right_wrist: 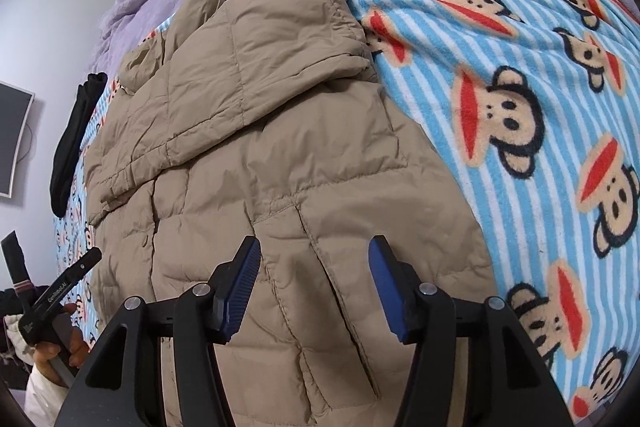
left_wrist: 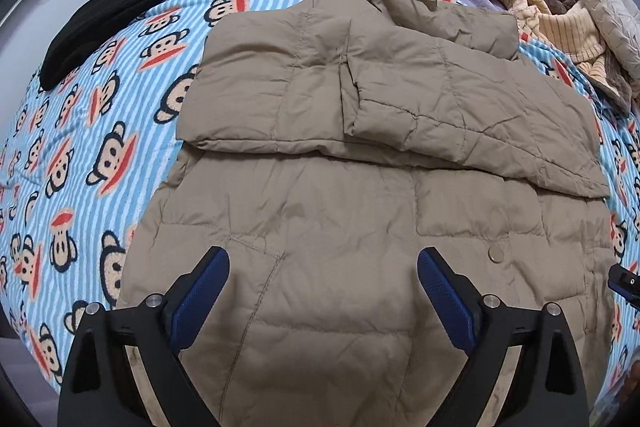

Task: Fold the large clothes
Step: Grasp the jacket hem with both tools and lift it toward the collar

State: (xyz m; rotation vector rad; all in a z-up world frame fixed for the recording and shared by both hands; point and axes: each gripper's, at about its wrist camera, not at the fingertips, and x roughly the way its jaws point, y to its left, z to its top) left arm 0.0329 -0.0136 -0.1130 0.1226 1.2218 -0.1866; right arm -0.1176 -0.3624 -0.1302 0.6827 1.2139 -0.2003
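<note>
Seemingly the next step is to take the near hem and carry it up over the folded sleeves, and it will go best, I judge, if both tools bite the hem at matching points near its two corners and lift together, since padded fabric slumps when raised unevenly. From the left wrist, the left gripper (left_wrist: 323, 269) hangs released and empty above the lower body of the tan puffer jacket (left_wrist: 360, 219), which lies flat on the striped monkey-print blanket (left_wrist: 80, 155), sleeves crossed over the chest; a round snap (left_wrist: 496, 254) sits near the right finger, and a black garment (left_wrist: 120, 7) lies well apart at the far left. From the right wrist, the right gripper (right_wrist: 314, 273) is likewise spread wide and holds nothing, poised over a slanted pocket seam (right_wrist: 336, 275) (the shell looks smooth, crinkled and quilted into soft, springy panels).
</note>
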